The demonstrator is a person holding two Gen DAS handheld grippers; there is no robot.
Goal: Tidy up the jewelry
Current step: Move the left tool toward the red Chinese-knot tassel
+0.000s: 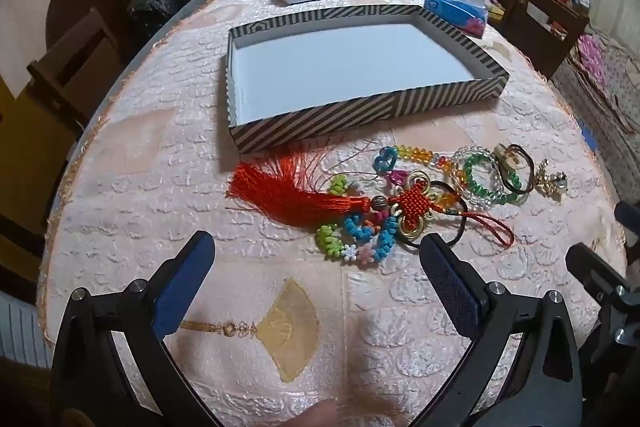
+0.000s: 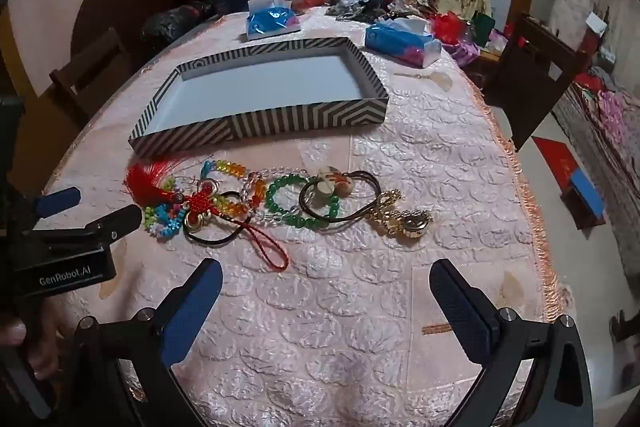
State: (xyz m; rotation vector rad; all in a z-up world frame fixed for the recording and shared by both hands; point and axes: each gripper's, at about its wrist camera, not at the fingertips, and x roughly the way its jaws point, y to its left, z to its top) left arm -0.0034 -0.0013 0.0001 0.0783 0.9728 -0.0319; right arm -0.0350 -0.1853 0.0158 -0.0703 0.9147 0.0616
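Pink tablecloth [image 1: 168, 163]: both my grippers, left [image 1: 316, 255] and right [image 2: 326, 281], gape empty; tangled, light, limp jewelry [image 1: 400, 203] at twelve o'clock, best pinched by its tassel [image 1: 288, 193].

Both tools hover side by side, pointing forward and slightly down. The left gripper [image 1: 316, 247] has its jaws spread wide with nothing between them. The right gripper [image 2: 326, 275] is likewise wide apart, gripping nothing, beside its neighbour.
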